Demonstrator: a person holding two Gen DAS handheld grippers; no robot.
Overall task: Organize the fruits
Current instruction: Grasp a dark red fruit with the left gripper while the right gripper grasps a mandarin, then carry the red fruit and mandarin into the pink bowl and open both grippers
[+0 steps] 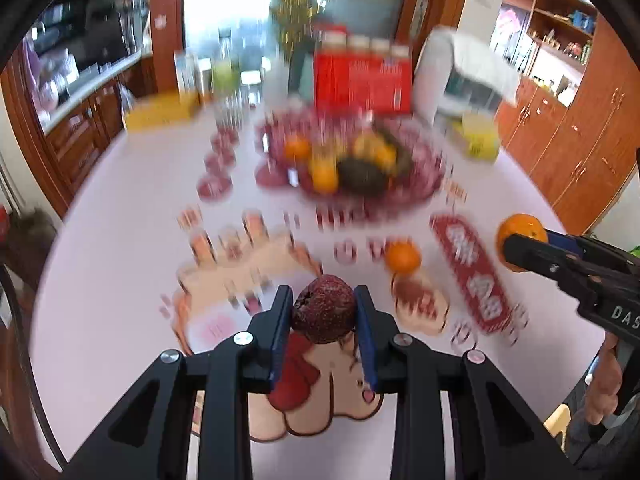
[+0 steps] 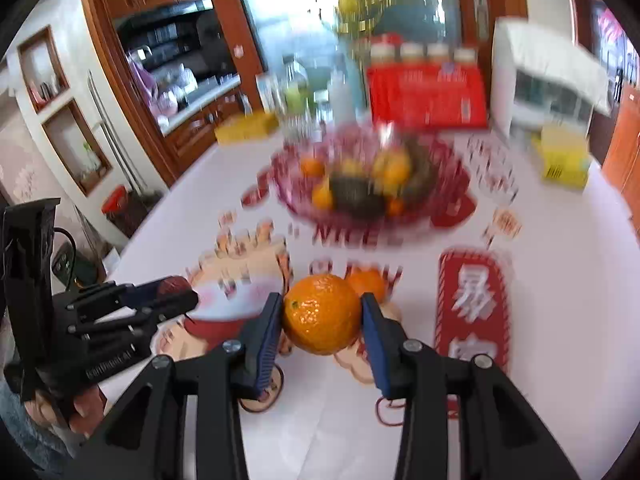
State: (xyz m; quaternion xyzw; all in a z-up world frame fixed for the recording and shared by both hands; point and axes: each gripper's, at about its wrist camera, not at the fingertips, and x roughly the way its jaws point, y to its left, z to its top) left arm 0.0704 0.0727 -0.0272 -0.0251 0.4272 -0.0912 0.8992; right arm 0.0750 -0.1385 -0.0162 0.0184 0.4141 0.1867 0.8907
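Observation:
My left gripper is shut on a dark red, bumpy fruit, held above the table. My right gripper is shut on an orange, also lifted off the table. In the left wrist view that same orange shows at the right, in the right gripper. The left gripper appears at the left of the right wrist view with a bit of the red fruit. Another orange lies on the table. A pink glass bowl of oranges and dark fruit stands farther back.
The table wears a white cloth with red and cartoon prints. Behind the bowl stand a red box of bottles, a white appliance, yellow boxes and glassware. Wooden cabinets line both sides. A hand holds the left gripper's handle.

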